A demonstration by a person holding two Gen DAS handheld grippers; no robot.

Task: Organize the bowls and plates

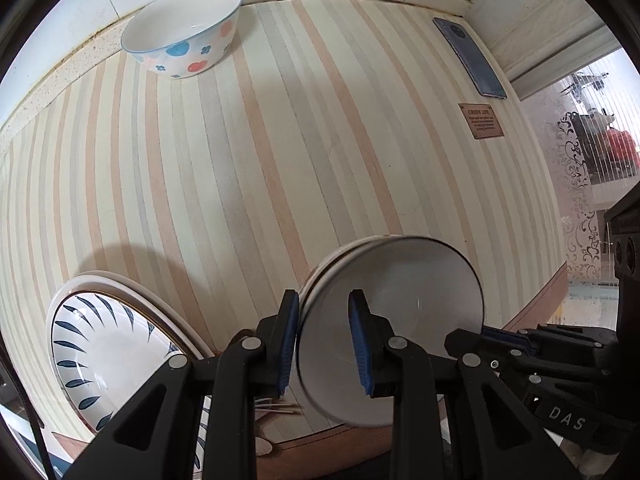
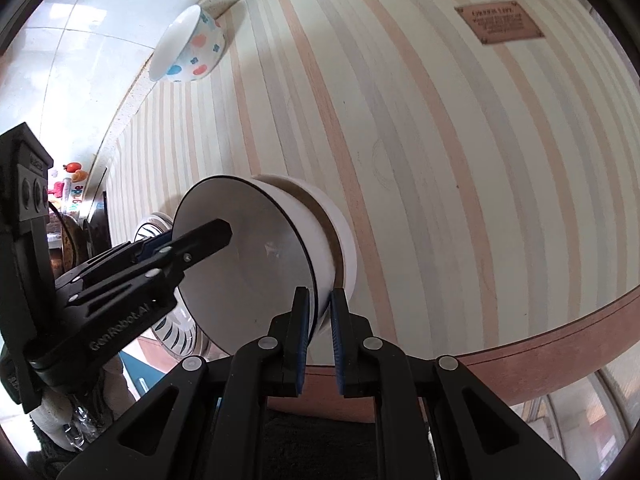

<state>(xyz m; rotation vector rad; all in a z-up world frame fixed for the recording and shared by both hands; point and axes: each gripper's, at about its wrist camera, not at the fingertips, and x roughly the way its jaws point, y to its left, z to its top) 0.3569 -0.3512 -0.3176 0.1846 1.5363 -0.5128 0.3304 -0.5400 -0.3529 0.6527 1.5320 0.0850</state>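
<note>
From your left camera, your left gripper [image 1: 324,336] is pinched tight on the near rim of the white bowl [image 1: 408,304], just above the striped mat [image 1: 240,160], so it stays steady.

From your right camera, your right gripper [image 2: 320,340] pinches the other rim, sharing the weight. The flowery bowl [image 2: 188,46] waits far off.

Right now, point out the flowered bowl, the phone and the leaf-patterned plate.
flowered bowl [image 1: 188,50]: left wrist view, on its painted outer wall.
phone [image 1: 470,58]: left wrist view, middle of its back.
leaf-patterned plate [image 1: 104,344]: left wrist view, on its white centre.
</note>
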